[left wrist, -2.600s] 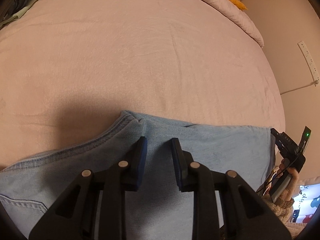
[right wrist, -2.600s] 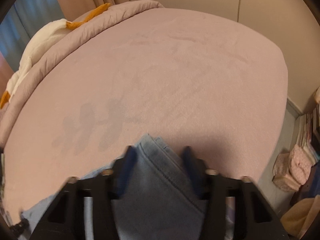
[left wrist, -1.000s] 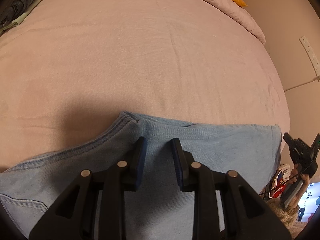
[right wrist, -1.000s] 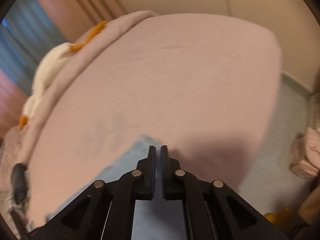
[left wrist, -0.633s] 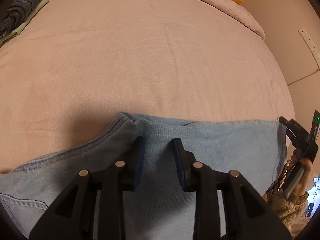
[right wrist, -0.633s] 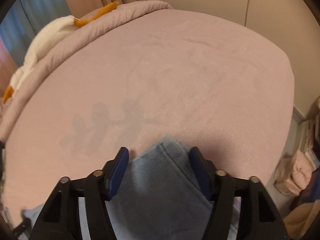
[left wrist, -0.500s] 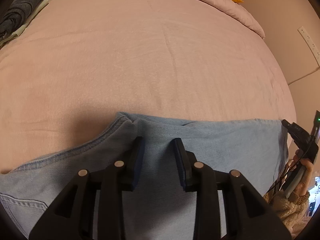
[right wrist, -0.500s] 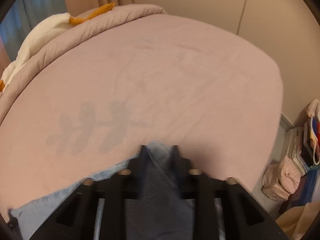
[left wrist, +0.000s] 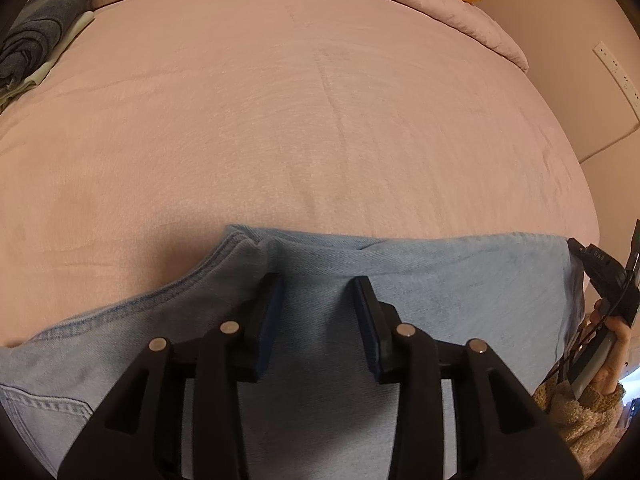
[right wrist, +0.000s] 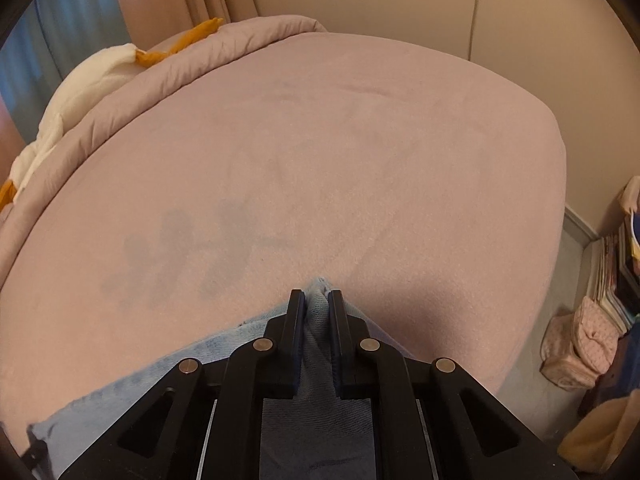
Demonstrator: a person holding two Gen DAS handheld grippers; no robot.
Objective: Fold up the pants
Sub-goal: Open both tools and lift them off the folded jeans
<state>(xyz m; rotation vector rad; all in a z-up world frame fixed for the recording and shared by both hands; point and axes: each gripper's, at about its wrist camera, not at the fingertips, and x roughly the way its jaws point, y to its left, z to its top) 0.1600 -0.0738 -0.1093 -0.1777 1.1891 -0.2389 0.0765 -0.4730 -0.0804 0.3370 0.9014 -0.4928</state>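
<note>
- Light denim pants (left wrist: 460, 284) flat on pink bed (left wrist: 280, 120), long axis 9-to-3 o'clock in left wrist view.
- Left gripper (left wrist: 318, 300) partly parted, just widening, straddling denim.
- Right gripper (right wrist: 317, 308) just narrowed, pinching the pants' corner at 12 o'clock.
- No readable writing.

Left wrist camera looked steeply down along own fingers, close above pale denim pants (left wrist: 440, 280) on pink bed (left wrist: 280, 120). Right wrist camera likewise, from pants' other end. Both views shared pants, bed.
</note>
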